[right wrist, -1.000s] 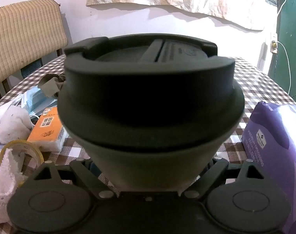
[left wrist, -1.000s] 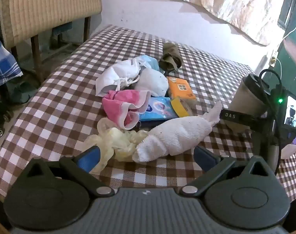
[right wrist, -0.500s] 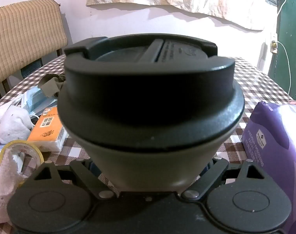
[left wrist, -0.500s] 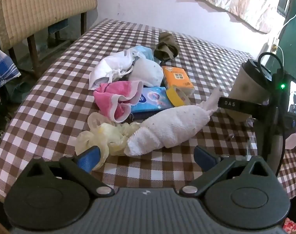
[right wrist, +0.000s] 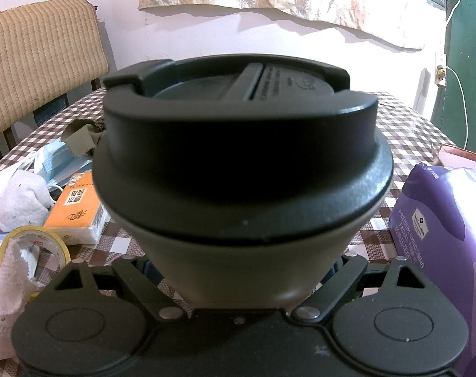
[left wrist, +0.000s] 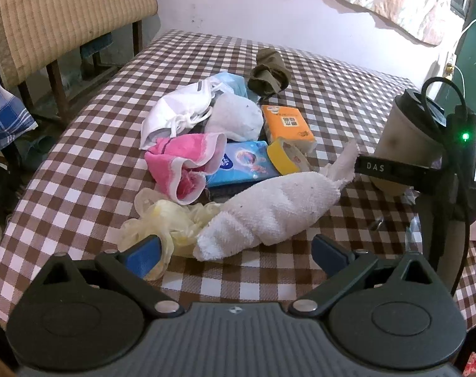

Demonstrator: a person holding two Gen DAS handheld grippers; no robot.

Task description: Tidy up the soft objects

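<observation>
Left gripper (left wrist: 235, 253) spread wide, rolled white towel (left wrist: 269, 213) just ahead betw. its fingers, on the counter (left wrist: 81, 188) — a close now may snag the yellowish gloves (left wrist: 162, 223) too. Right gripper (right wrist: 238, 270) pinching the lidded cup (right wrist: 241, 169); tilt = tip-over.

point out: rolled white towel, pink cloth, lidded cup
rolled white towel (left wrist: 278, 207), left wrist view, middle of the roll.
pink cloth (left wrist: 183, 165), left wrist view, centre of the pink fold.
lidded cup (right wrist: 241, 169), right wrist view, side wall of the black lid.
</observation>
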